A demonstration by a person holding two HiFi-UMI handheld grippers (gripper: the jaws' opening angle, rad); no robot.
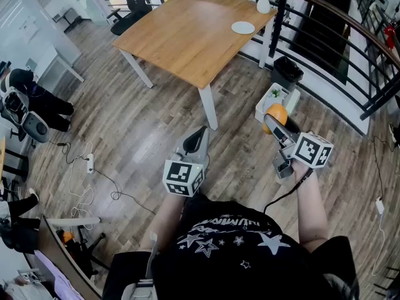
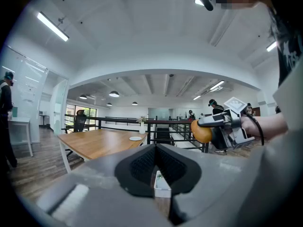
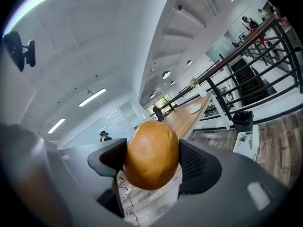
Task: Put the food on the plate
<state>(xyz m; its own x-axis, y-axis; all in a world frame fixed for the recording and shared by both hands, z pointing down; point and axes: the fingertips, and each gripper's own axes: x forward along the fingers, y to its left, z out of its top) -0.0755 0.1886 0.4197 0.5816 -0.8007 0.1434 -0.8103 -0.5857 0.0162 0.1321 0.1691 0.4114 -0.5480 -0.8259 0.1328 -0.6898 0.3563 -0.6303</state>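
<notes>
Here the right gripper [image 1: 272,122] clamps its black ribbed pads [image 3: 191,162] on the food [image 3: 151,154], a smooth, rounded, golden-brown bun. The round white plate [image 1: 243,27] lies well apart on the wooden table [image 1: 187,36]. The left gripper [image 1: 199,136] has its jaws together, empty.

Table top: the wooden table [image 1: 187,36] offers open surface across its near and left parts.
Far right corner: a plate [image 1: 243,27] lies here, with a white vase [image 1: 263,2] just beyond it.
Right side: a black railing [image 1: 325,17] runs close along the table; a black bin [image 1: 286,72] and a white box [image 1: 275,102] stand on the floor beside it.
Near edge: one table leg [image 1: 208,108] stands at the near corner.
Left floor: cables and a power strip [image 1: 89,162], well apart.
</notes>
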